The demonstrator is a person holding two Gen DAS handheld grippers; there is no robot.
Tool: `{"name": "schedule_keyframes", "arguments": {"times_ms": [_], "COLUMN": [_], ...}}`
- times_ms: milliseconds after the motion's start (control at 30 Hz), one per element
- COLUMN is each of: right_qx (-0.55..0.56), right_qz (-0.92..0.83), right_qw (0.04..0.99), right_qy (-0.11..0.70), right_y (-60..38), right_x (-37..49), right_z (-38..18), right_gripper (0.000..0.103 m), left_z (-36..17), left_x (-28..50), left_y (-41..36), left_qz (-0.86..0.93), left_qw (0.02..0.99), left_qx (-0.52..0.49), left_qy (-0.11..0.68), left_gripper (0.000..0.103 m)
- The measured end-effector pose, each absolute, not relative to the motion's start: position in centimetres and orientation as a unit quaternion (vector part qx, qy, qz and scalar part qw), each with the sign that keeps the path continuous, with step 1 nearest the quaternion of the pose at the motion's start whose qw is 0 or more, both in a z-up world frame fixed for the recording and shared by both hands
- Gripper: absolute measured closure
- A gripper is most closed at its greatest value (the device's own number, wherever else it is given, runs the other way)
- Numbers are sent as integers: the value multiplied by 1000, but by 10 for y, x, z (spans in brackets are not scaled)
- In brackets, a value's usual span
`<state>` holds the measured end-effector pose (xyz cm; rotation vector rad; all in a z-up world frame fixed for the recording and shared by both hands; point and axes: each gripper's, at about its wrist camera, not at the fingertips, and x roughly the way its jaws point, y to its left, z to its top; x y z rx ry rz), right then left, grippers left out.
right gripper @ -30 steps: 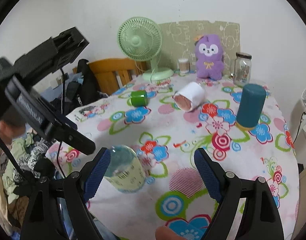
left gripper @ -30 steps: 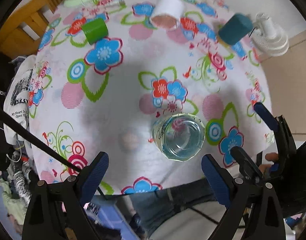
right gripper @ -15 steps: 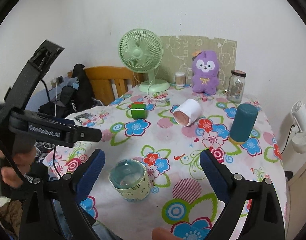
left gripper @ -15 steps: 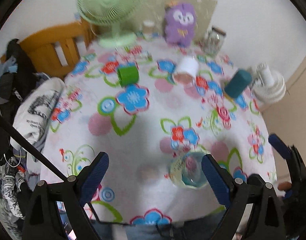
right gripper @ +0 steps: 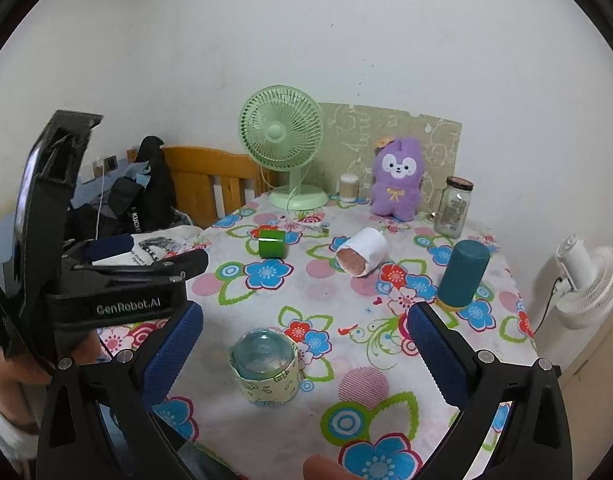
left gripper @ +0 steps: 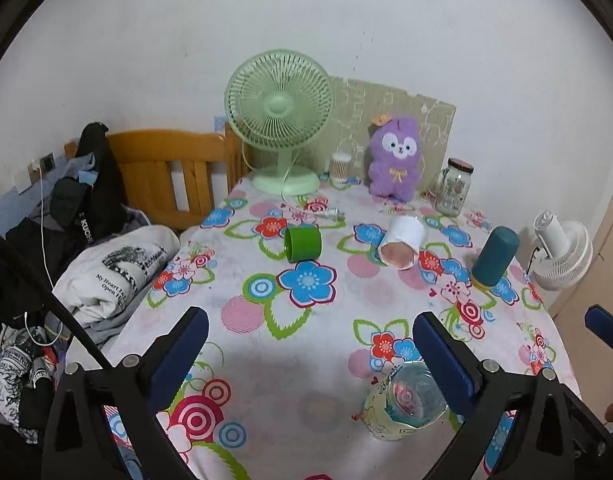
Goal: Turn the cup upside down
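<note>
A glass cup with a pale green printed sleeve [right gripper: 264,368] stands on the flowered tablecloth near the front edge, its flat glass end up. It also shows in the left wrist view [left gripper: 402,406], partly behind the right finger. My left gripper [left gripper: 306,356] is open and empty, held back above the front of the table. My right gripper [right gripper: 304,354] is open and empty, the cup lying between its fingers but farther ahead. The left gripper's body [right gripper: 106,280] shows at the left of the right wrist view.
A green cup [left gripper: 302,244] and a white cup [left gripper: 402,242] lie on their sides mid-table. A teal cup [left gripper: 494,258] stands at the right. A green fan [left gripper: 280,120], purple plush [left gripper: 394,160] and jar [left gripper: 454,186] stand at the back. Clothes [left gripper: 118,268] lie left.
Both grippers have pulled back and tilted up from the cup. The left view went from looking down on the cup to looking across the table. The cup has stayed in place.
</note>
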<state>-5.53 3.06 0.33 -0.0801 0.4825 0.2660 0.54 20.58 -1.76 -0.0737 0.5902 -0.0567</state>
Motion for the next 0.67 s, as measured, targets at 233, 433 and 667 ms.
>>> {"name": "schedule_keyframes", "arguments": {"times_ms": [233, 433, 667], "right_qx": [-24, 5, 8], "right_qz": [105, 100, 93], "right_qw": [965, 961, 962], "right_qy": [241, 256, 256], "right_y": [29, 23, 20], "right_x": [-56, -49, -47], "right_z": [-2, -6, -6], "right_gripper": [0, 0, 0], "left_z": [-24, -27, -26], "left_x": [-21, -19, -19], "left_y": [196, 205, 204], "left_qz": [-9, -16, -18], "left_qw": [974, 970, 969], "left_qx": [10, -16, -25], "left_qy": [227, 242, 243], "left_gripper": [0, 0, 0]}}
